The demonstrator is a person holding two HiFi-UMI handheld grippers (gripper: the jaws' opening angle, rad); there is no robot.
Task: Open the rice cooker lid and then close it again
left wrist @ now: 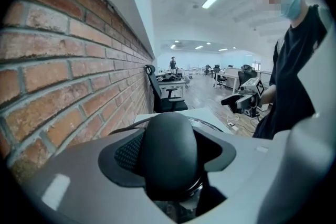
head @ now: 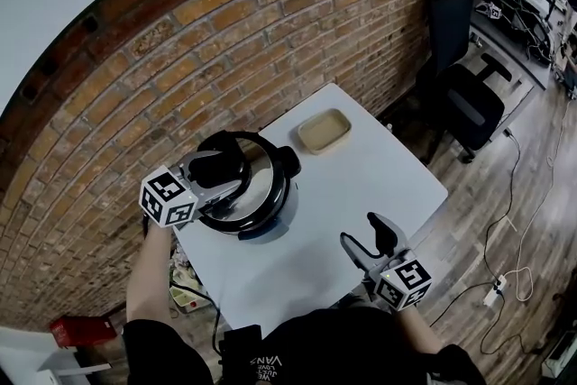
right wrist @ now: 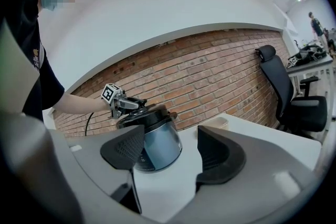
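rice cooker lid (head: 264, 183) in left claw (head: 224, 169); right claw (head: 363, 234) agape

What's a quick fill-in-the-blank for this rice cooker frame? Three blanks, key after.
1. The left gripper grips the black rounded knob of the shiny steel-lidded rice cooker, which stands on the white ___.
2. The right gripper is ___, nothing between its jaws.
3. The shallow beige dish lies beside the cooker, nearer the black office ___.
Missing: table; open; chair.
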